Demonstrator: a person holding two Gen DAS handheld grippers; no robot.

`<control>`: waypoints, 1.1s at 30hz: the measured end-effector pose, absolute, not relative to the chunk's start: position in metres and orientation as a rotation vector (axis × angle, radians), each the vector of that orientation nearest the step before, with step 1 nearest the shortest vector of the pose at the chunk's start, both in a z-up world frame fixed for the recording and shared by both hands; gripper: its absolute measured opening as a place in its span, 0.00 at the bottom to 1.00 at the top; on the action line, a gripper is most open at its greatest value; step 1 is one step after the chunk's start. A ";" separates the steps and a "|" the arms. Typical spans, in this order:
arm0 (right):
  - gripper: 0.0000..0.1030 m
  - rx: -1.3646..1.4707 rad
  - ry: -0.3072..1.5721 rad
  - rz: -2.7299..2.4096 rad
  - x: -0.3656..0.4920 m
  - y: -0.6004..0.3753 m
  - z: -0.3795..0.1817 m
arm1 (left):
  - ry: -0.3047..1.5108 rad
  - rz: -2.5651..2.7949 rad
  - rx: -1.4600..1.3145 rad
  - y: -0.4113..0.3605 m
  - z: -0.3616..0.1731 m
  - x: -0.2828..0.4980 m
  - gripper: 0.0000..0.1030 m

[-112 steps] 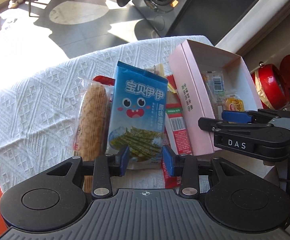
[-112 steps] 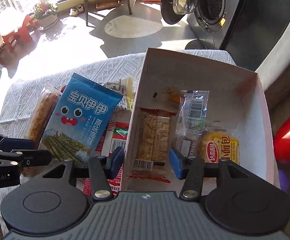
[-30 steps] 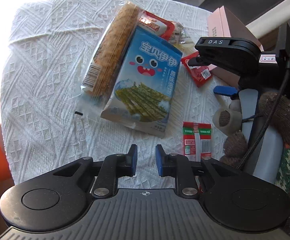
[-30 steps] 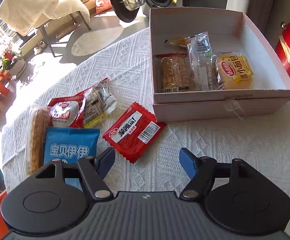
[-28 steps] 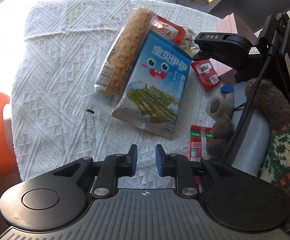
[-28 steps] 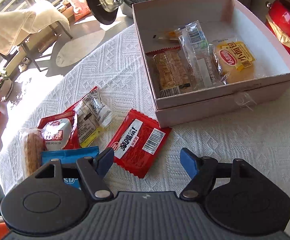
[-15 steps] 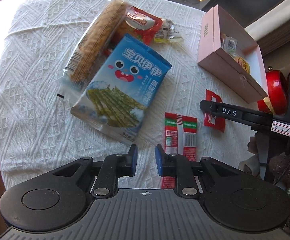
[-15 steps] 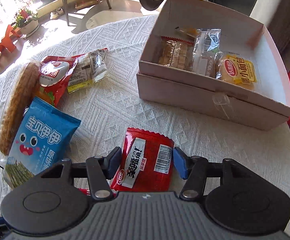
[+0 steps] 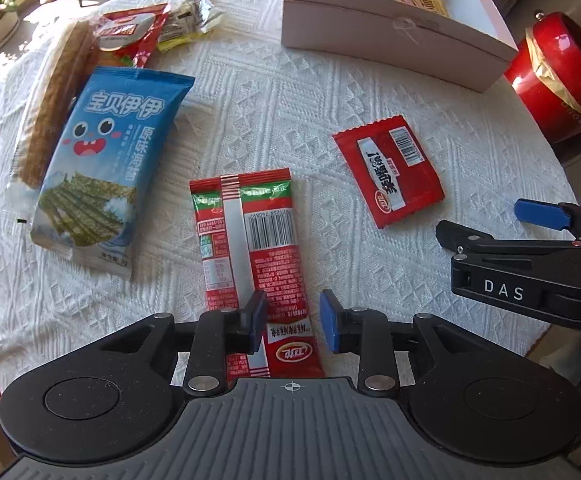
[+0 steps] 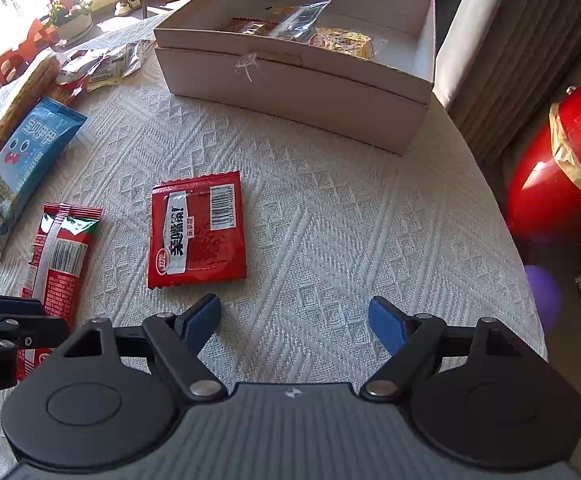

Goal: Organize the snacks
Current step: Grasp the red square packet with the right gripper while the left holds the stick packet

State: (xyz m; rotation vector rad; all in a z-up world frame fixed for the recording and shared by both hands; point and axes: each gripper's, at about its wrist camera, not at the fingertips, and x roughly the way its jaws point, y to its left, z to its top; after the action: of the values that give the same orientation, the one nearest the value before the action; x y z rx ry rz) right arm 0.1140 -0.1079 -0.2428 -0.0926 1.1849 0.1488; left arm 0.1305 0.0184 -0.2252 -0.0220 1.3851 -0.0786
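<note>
A long red-and-green snack packet (image 9: 250,248) lies flat on the white tablecloth. My left gripper (image 9: 292,320) hovers over its near end with the jaws opening, and the pads do not press it. A square red packet (image 10: 198,232) lies flat just ahead of my right gripper (image 10: 294,320). The right jaws are opening wide with nothing between them. In the left wrist view the right gripper (image 9: 494,224) shows at the right, beside the square red packet (image 9: 388,172). The pale open box (image 10: 290,64) at the back holds several wrapped snacks.
At the left lie a blue seaweed bag (image 9: 106,160), a long wrapped bread stick (image 9: 54,104), and small packets (image 9: 130,32) behind them. A red container (image 10: 562,168) stands beyond the table's right edge. Bare cloth (image 10: 350,208) lies between the box and my right gripper.
Both grippers have swung across the table and opened wider. The square red packet, between the right fingers half a second ago, now lies free ahead of them. The left gripper now sits over the long packet.
</note>
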 end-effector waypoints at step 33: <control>1.00 -0.044 1.173 0.097 0.099 -0.134 -0.253 | 1.373 0.002 -0.031 0.042 -0.238 0.152 0.62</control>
State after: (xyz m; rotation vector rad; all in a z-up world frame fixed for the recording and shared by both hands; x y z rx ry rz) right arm 0.0985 -0.1338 -0.2525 -0.0445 1.1728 0.0974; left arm 0.1521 0.0418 -0.2382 -0.0309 1.3734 0.0022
